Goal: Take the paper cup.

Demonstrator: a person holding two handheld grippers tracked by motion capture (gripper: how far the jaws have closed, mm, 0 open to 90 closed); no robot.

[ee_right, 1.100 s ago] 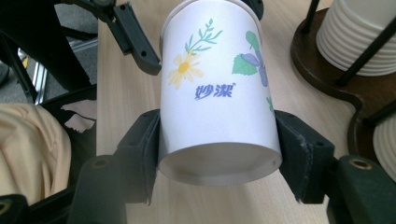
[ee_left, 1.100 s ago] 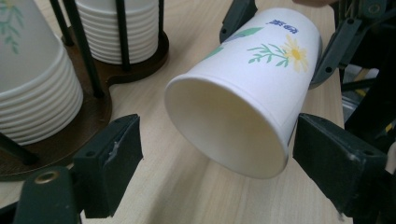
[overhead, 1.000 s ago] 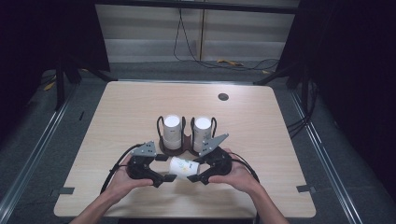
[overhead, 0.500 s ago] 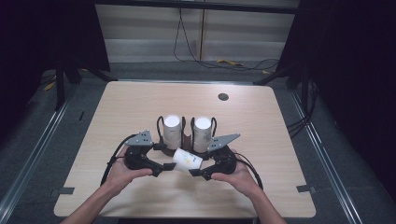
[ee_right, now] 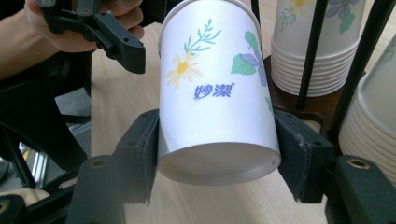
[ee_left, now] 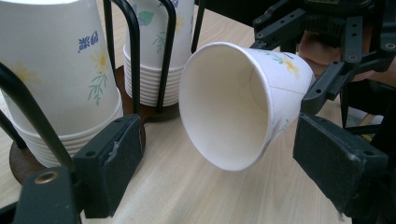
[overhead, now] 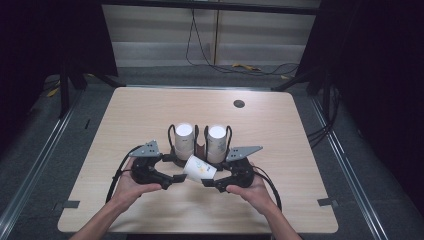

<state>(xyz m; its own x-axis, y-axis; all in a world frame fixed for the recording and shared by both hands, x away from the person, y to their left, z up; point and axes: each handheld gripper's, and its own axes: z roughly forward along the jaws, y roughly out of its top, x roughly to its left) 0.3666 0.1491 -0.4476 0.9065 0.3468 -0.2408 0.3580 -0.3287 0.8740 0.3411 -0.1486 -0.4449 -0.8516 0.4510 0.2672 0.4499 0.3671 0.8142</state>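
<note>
Left tongs (overhead: 176,179) and right tongs (overhead: 209,183): black bodies, block-shaped black pads, round screw holes, brass-ringed holes near each base. Grey three-cornered plates on top. Black cables trailing. Forearms bare, no sleeves.

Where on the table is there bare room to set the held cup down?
Free: the far table between the cup rack and the round grommet hole, plus both side margins. Crowded: the near middle, where the right claw grips the paper cup facing the left claw.
</note>
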